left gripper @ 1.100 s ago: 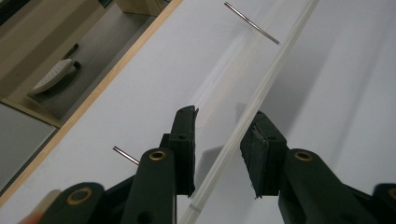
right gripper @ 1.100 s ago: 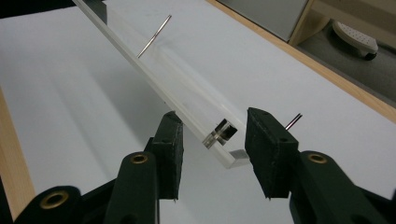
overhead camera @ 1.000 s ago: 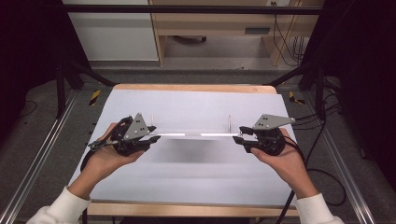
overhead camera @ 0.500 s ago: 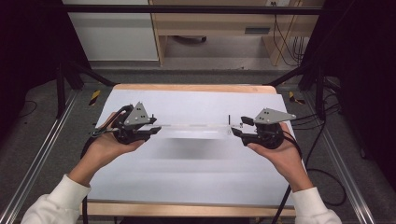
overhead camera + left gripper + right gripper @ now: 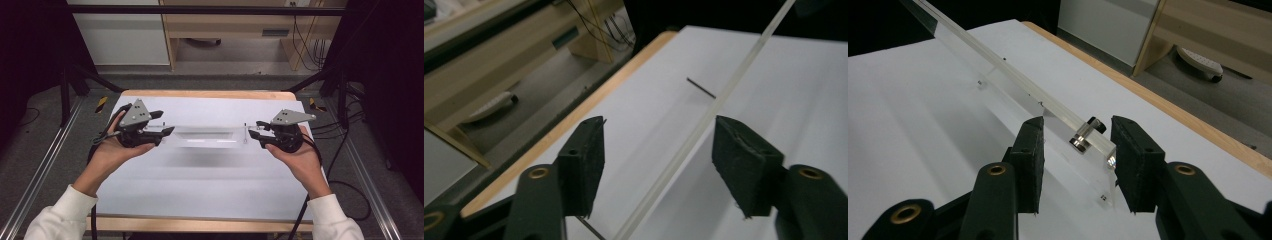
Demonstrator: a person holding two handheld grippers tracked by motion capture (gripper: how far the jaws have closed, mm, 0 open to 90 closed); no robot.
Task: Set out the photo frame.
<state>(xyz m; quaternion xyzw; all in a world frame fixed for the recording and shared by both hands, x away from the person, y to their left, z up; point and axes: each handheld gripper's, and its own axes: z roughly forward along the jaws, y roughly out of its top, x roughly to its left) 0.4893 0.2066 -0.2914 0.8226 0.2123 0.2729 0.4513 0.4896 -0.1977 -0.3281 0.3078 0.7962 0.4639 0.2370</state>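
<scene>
While the clear acrylic panel point(image 5: 205, 137) spans both, left gripper point(image 5: 162, 131) just opened around it, right gripper point(image 5: 254, 134) clamps it

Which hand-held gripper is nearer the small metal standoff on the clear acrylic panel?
Right. The metal standoff sits between the right hand-held gripper jaws, at that end of the clear acrylic panel. The left hand-held gripper is at the panel's opposite end, jaws just opened.

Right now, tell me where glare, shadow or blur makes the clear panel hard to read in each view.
High view: the clear acrylic panel nearly vanishes against the white table, marked by faint glare and a soft shadow beneath. Left gripper view: its edge shows as a pale, blurred streak. Right gripper view: sharp nearby, with glints on the metal standoff.
</scene>
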